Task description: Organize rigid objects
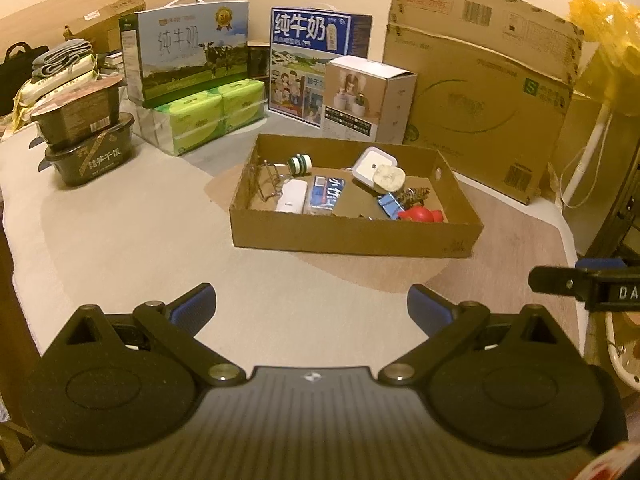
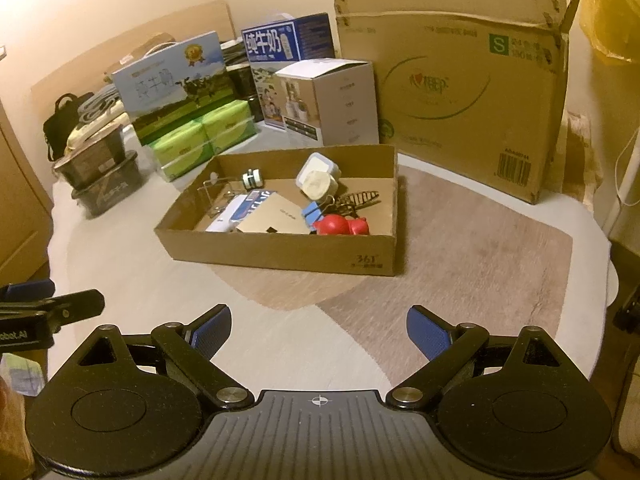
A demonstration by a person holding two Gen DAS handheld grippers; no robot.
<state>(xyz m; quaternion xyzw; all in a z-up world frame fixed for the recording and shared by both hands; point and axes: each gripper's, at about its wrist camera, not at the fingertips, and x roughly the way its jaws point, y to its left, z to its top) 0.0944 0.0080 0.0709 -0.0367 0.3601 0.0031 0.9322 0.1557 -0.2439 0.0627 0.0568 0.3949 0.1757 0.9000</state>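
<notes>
While both hover near: nothing is gripped.
Left tongs (image 1: 312, 308): spread wide, empty.
Right tongs (image 2: 319, 330): spread wide, empty.
Tray (image 1: 352, 236): mid-counter, beyond the tongs.
Red toy (image 2: 346, 226): tray's near right corner.
Counter (image 1: 140, 240): boxes stacked along far edge.

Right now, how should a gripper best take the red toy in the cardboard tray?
Probably from above, jaws across the red toy's rounded body. It lies against the tray's near wall, so a level approach is blocked, and the blue clip crowds its left.
</notes>
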